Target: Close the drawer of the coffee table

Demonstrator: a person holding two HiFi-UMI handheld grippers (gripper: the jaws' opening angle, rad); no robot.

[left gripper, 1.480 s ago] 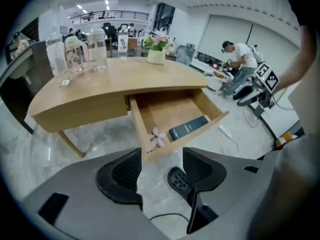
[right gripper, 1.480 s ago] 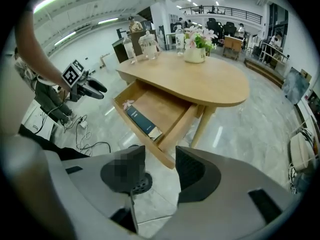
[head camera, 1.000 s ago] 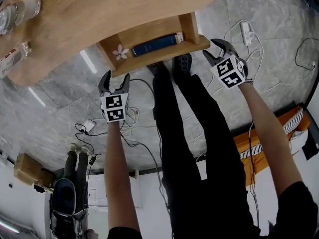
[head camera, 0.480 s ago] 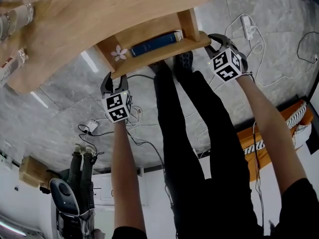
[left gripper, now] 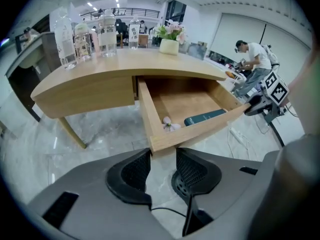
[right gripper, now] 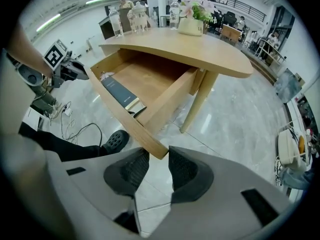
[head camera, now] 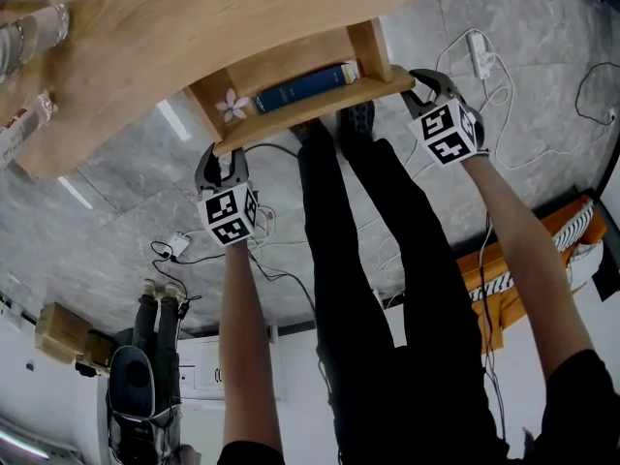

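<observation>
A big open-plan work hall, half office and half lab, is stretching out around me. Ceiling strip lights (right gripper: 102,0) are shining down on glossy grey stone tiles (right gripper: 240,114), and a railed gallery (right gripper: 235,3) is running along the upper level. People (right gripper: 270,38) are gathering at desks in the background, and one person in a white shirt (left gripper: 255,54) is bending over a cluttered bench. Loose cables (head camera: 501,93) and a power strip (head camera: 477,56) are trailing across the floor beside the wooden coffee table (left gripper: 100,69).
</observation>
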